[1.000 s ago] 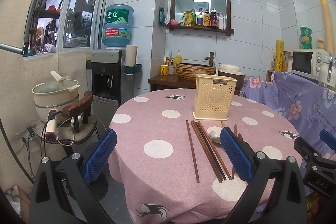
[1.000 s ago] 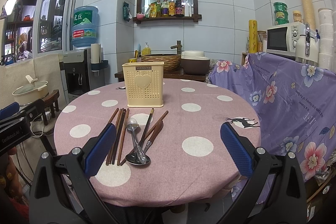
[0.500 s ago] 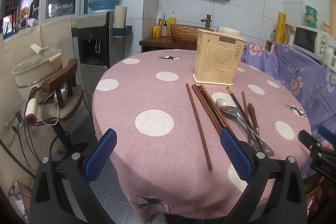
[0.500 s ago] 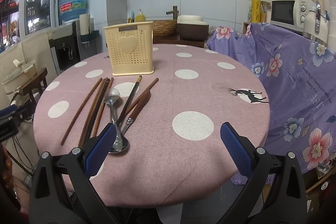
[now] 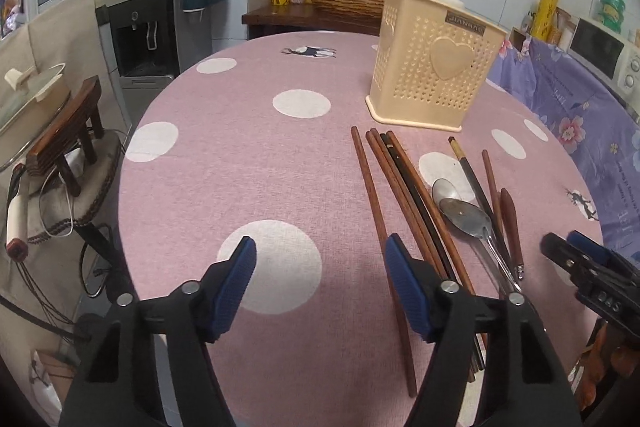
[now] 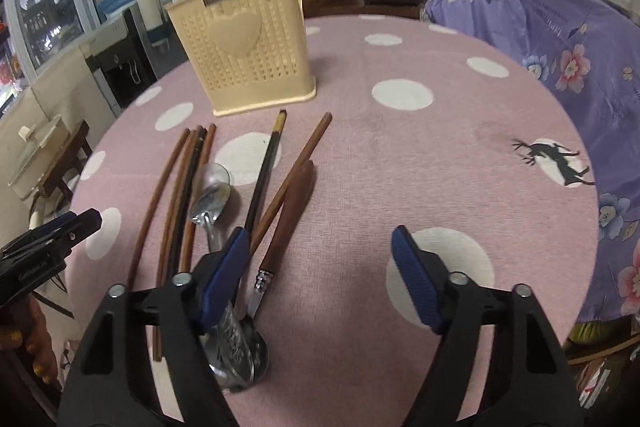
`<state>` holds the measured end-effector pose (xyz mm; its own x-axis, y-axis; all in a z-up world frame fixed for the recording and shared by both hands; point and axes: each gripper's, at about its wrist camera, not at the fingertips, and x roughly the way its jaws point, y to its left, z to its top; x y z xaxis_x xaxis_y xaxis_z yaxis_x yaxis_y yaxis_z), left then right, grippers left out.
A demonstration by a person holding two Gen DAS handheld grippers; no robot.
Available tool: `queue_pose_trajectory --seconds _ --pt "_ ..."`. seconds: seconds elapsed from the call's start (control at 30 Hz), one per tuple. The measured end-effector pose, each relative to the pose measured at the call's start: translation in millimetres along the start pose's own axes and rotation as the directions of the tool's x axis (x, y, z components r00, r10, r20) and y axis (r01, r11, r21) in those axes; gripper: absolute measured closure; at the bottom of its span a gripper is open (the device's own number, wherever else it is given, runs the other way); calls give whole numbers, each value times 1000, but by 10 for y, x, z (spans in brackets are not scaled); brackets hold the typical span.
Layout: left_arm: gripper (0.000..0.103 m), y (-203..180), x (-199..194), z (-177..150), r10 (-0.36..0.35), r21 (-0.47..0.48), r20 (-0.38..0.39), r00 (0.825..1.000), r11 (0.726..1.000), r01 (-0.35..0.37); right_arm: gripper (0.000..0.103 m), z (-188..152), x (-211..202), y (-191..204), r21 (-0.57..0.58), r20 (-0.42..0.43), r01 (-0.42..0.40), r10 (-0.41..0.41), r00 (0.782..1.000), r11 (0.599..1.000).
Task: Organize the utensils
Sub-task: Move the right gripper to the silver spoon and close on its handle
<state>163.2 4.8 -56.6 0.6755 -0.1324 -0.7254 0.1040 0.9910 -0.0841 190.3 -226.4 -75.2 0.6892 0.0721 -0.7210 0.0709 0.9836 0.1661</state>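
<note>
My left gripper (image 5: 320,283) hangs over the near edge of the table (image 5: 240,163), jaws partly apart and just been closing, nothing between the pads, only pink cloth and a white dot. Its right finger (image 5: 404,291) sits just beside the bundle of brown chopsticks (image 5: 400,195), which runs from 5 o'clock up toward 12. My right gripper (image 6: 318,275) is also half open, jaws just been narrowing, empty gap over bare cloth. Its left finger (image 6: 224,275) lies over the spoon handles; whether it touches them I cannot tell. Metal spoons (image 6: 210,195) at 10 o'clock of that gripper, a black chopstick (image 6: 264,171) and a wooden-handled utensil (image 6: 292,211) at 11. The cream utensil holder (image 6: 244,55) stands upright at 11 o'clock farther back, just beyond the chopstick tips. Purple flowered cloth (image 6: 580,75) at 2 o'clock. Water dispenser (image 5: 148,27) at 10 o'clock in the left view.
</note>
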Motion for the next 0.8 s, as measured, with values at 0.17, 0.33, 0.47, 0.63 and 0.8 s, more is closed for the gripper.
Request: queue_pose_trajectory --seconds 0.17,0.33,0.47,0.63,0.8 --pt "43 -33 98 44 -10 9 -25 1000 1000 10 44 101 144 63 20 -21 -14 15 1000 1000" --pt "45 -43 146 83 -14 10 -31 999 1000 14 53 143 129 233 -25 -38 -129 128 991 991" --pt "45 -14 168 106 -10 2 -33 999 1000 10 53 134 178 402 -79 -77 -181 175 982 980" --pt "45 36 170 119 0 -6 -33 999 1000 0 53 190 254 620 -172 -104 -186 170 980 967" --pt "45 74 145 121 2 -12 -29 1000 1000 -2 53 179 379 759 -272 -139 -144 109 984 952"
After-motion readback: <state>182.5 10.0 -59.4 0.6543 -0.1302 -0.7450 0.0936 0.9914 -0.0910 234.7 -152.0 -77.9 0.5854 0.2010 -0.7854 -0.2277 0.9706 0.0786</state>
